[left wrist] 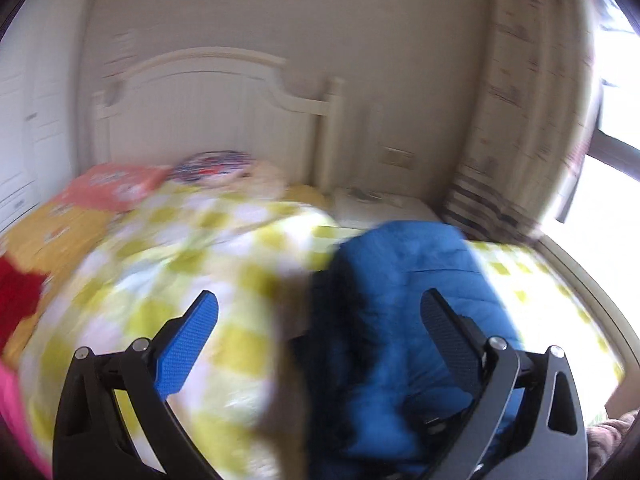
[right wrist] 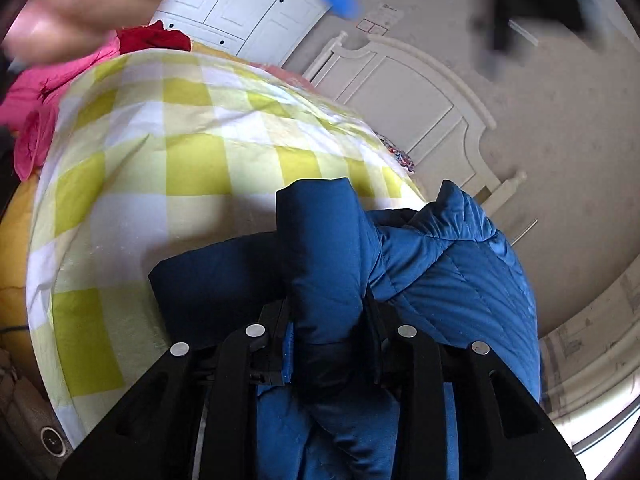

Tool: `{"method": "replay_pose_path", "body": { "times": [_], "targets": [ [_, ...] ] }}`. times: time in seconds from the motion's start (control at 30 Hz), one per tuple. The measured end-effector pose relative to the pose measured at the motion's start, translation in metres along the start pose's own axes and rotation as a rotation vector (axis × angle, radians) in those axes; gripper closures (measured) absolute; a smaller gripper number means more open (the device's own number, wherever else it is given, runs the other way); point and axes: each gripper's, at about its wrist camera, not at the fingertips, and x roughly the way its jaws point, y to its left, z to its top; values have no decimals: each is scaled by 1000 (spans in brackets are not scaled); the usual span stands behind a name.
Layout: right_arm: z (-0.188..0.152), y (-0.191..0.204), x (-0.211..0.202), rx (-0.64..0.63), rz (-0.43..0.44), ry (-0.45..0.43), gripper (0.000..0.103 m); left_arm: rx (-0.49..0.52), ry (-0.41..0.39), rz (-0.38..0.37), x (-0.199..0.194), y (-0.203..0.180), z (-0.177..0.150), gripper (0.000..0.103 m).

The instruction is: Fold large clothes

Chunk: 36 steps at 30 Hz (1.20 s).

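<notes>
The right gripper (right wrist: 328, 344) is clamped on a thick fold of the blue puffer jacket (right wrist: 440, 280), whose bulk billows ahead of and to the right of its fingers over the yellow-and-white checked quilt (right wrist: 160, 160). The left gripper (left wrist: 318, 320) has its fingers spread wide with nothing between the pads; the jacket (left wrist: 400, 280) lies just beyond and under its right finger, the quilt (left wrist: 180, 260) under its left. Farther ahead of both stand the white headboard (left wrist: 208, 112), red and pink clothes (right wrist: 152, 40) and a white wardrobe (right wrist: 248, 12).
</notes>
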Motion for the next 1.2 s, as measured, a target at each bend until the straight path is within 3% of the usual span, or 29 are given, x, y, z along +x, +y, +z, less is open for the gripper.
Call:
{"method": "replay_pose_path", "body": {
  "times": [0.07,0.1,0.17,0.23,0.33,0.47,0.6,0.67,0.73,0.8,0.9,1.1,1.13,1.2],
  "targets": [
    [1,0,5,-10,-26,-9,70,140,82,-126,32,-43,17,2],
    [-2,-1,-1,9,-15,-21,70,208,112,-134,47,-59,20,2],
    [-4,5,-4,-5,-17,-37,70,327,212,-106,89,-91,23,2],
    [-8,9,-10,-27,-31,-53,70,368,350,-119,128,-103,21,2],
    [-14,11,-18,-50,-25,-88,70,409,429,-79,165,-106,15,2],
    [-21,13,-25,-71,-26,-114,70,326,372,-149,176,-88,2,2],
    [-23,19,-28,-118,1,-66,67,263,309,-173,180,-68,-13,2],
    [-27,19,-45,-138,17,-86,64,241,275,-170,177,-59,-17,2],
    [-35,10,-68,-119,114,-116,48,199,262,-202,177,-50,-19,2],
    [-44,2,-88,-107,138,-130,48,139,263,-236,178,-36,-21,2],
    [-56,-35,-108,29,111,-139,48,90,242,-235,177,-27,-25,2],
    [-77,-142,-105,520,39,-138,46,45,198,-192,169,-17,-30,2],
    [-79,-148,-94,531,56,-109,46,34,197,-189,169,-14,-30,2],
    [-90,-133,-54,443,126,41,45,19,190,-186,166,-12,-31,2]
  ]
}}
